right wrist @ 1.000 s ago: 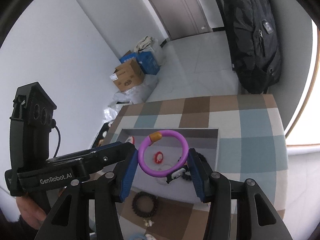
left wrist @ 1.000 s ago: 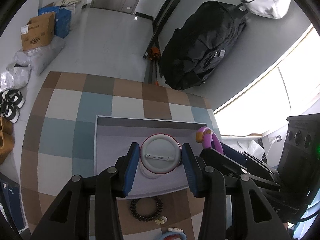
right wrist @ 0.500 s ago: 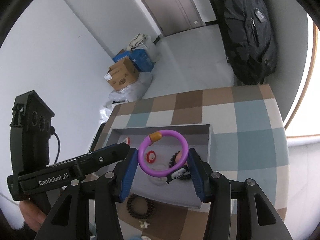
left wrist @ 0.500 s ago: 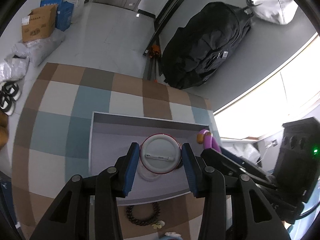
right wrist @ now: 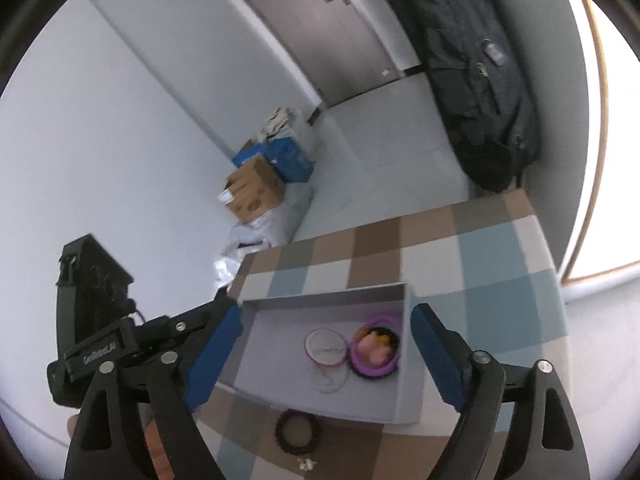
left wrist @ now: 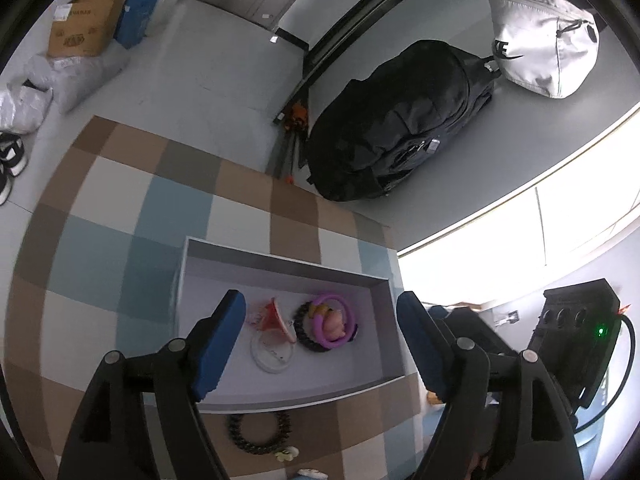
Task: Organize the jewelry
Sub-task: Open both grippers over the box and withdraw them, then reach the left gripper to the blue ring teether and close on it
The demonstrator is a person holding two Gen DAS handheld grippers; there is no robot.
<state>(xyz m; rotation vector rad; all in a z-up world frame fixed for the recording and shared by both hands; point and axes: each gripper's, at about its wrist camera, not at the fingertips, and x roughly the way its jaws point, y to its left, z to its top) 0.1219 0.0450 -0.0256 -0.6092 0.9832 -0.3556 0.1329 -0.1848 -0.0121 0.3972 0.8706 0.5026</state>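
A shallow grey tray (left wrist: 280, 258) (right wrist: 320, 294) lies on the checked tablecloth. My left gripper (left wrist: 320, 304) hovers over it, jaws opening, nothing between the pads. Below it a red-rimmed round badge (left wrist: 274, 316) lies tilted above a white disc (left wrist: 272, 354). Beside them the purple ring (left wrist: 318, 330) rests on a black bead bracelet (left wrist: 304, 334), around a pink piece. My right gripper (right wrist: 326, 320) is over the same tray, jaws opening and empty, with the badge (right wrist: 326, 346) and the purple ring (right wrist: 372, 372) beneath it.
A second black bead bracelet (left wrist: 260, 432) (right wrist: 298, 428) and a small white flower piece (left wrist: 286, 455) lie on the cloth in front of the tray. A black backpack (left wrist: 400, 132), a white bag (left wrist: 544, 40) and cardboard boxes (right wrist: 252, 192) stand on the floor beyond the table.
Both grippers opened wide. The badge left the left gripper's pads and dropped into the tray. The purple ring left the right gripper's pads and landed on the bracelet in the tray.
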